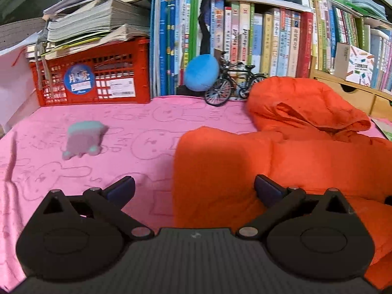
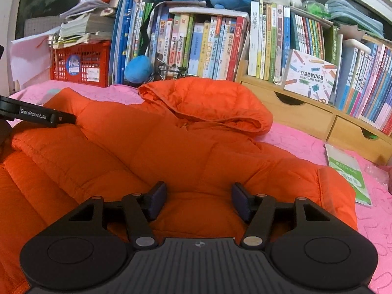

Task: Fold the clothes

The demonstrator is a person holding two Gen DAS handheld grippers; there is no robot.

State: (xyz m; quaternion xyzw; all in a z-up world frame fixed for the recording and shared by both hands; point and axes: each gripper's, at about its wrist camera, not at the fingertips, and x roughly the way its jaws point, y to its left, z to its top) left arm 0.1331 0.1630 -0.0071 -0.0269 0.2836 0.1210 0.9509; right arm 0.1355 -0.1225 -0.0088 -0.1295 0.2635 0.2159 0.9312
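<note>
An orange hooded puffer jacket [image 2: 196, 142] lies spread on the pink blanket [image 1: 73, 171], hood [image 2: 215, 103] toward the bookshelf. My right gripper [image 2: 199, 199] hovers over the jacket's near part. Its jaws stand apart, with puffy fabric below and between them and no pad pressing on it. My left gripper [image 1: 194, 188] is wide open at the jacket's left edge [image 1: 176, 171]: one finger [image 1: 122, 188] is over the blanket, the other over the orange fabric. In the right wrist view the left gripper's arm [image 2: 36, 116] juts in from the left, over the jacket's folded sleeve.
A red crate [image 1: 93, 78] under stacked papers, a model bicycle [image 1: 227, 85], a blue plush [image 1: 201, 72] and bookshelves line the far edge. A small teal and pink toy [image 1: 83, 139] lies on the blanket at left. A green booklet [image 2: 348, 176] and wooden drawers [image 2: 306, 115] are at right.
</note>
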